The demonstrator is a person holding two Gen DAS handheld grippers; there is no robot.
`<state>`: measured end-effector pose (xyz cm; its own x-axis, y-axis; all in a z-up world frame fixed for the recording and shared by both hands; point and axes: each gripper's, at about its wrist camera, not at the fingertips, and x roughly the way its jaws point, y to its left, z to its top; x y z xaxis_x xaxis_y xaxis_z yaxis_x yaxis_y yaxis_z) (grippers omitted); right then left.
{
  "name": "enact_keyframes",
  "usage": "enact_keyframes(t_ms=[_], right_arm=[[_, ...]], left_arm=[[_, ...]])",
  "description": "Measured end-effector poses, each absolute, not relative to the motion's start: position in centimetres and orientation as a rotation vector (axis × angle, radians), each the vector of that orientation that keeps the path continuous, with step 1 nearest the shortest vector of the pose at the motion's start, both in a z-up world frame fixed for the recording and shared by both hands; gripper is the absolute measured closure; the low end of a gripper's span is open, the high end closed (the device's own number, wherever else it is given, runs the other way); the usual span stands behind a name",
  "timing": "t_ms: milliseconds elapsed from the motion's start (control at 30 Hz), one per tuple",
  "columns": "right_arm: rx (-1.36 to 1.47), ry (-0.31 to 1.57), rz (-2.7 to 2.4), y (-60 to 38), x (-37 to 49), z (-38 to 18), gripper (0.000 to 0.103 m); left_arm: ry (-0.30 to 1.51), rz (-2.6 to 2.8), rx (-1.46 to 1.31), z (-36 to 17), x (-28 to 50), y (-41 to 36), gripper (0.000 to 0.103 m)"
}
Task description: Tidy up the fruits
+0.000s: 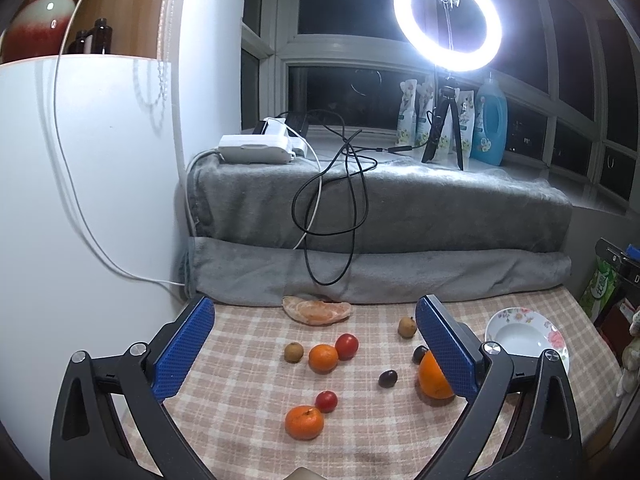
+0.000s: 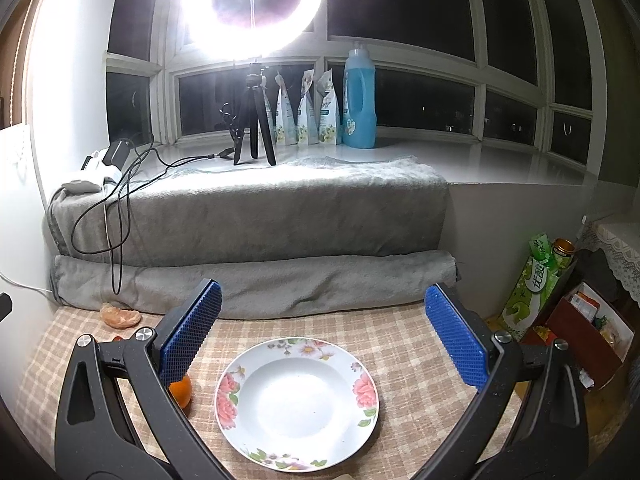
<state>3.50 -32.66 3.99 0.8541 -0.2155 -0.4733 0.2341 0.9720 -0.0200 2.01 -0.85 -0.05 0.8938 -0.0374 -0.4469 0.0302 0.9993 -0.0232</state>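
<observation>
step: start, no fruit picked yet | left gripper [image 1: 314, 344] fingers spread wide, empty, over loose fruit mid-table | right gripper [image 2: 322, 330] spread wide, empty, above empty plate [image 2: 362, 394] near right edge | next: left closes on tangerine [image 1: 304, 422], carries it to plate

A lit ring light [image 1: 447, 20] on a black tripod [image 1: 444, 128] stands at one o'clock on the windowsill, a blue detergent bottle [image 1: 489, 120] just beside it. Grey blankets [image 1: 400, 216] lie folded at twelve o'clock, black cables [image 1: 332, 200] draped over them.
</observation>
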Motion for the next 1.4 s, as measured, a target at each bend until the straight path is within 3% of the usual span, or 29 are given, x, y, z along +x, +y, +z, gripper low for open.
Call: enact_keyframes(t_ms=[1233,1400], right_arm=[[0.046,0.53,-0.17,-31.7,5.5,2.5,0.0],[0.066,0.568,-0.116,-31.9,6.7,1.5,0.0]], left_arm=[[0.53,-0.079,-0.028,-1.9,3.8,-1.6,0.007],[0.568,-0.123,-0.047,-2.9,4.4,-2.0,0.011]])
